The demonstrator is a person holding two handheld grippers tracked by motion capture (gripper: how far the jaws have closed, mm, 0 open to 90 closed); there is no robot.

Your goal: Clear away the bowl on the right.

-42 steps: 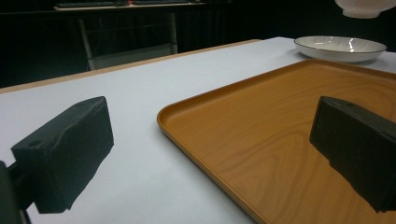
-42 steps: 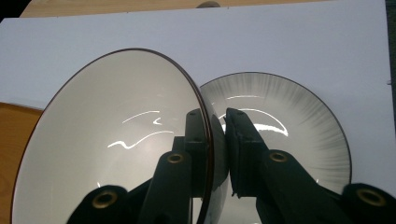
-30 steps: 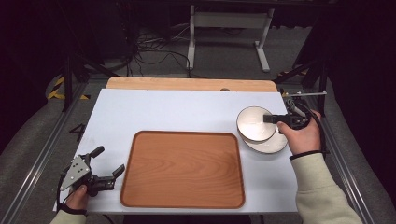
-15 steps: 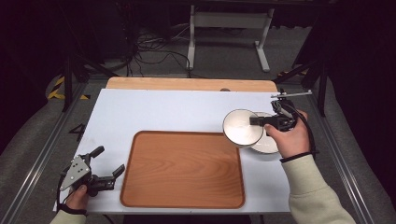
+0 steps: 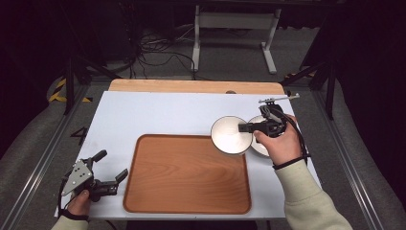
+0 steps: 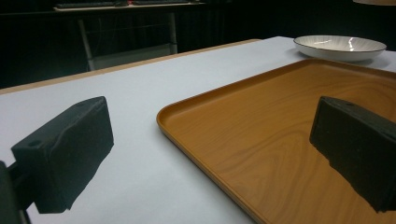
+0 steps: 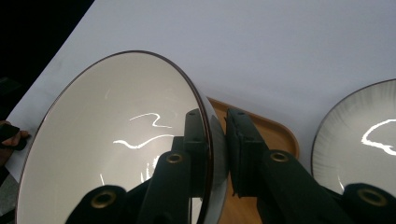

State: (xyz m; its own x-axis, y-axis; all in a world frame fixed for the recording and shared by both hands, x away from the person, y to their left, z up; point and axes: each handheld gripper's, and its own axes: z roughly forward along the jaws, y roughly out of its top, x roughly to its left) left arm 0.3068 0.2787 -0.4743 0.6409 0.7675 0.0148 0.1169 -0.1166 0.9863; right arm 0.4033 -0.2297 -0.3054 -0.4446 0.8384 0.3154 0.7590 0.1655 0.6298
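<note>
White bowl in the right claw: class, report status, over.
Right claw shut on white glazed bowl, lifted near wooden tray. Left claw open, idle. Second bowl on table. Nothing blocking.

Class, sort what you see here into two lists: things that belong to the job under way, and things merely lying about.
Belonging to the job:
- white round bowl clamped at its rim by the right tongs
- second white bowl on the table
- brown wooden tray

Lying about:
- open left tongs, holding nothing
- cables on the floor
- metal table frame
</note>
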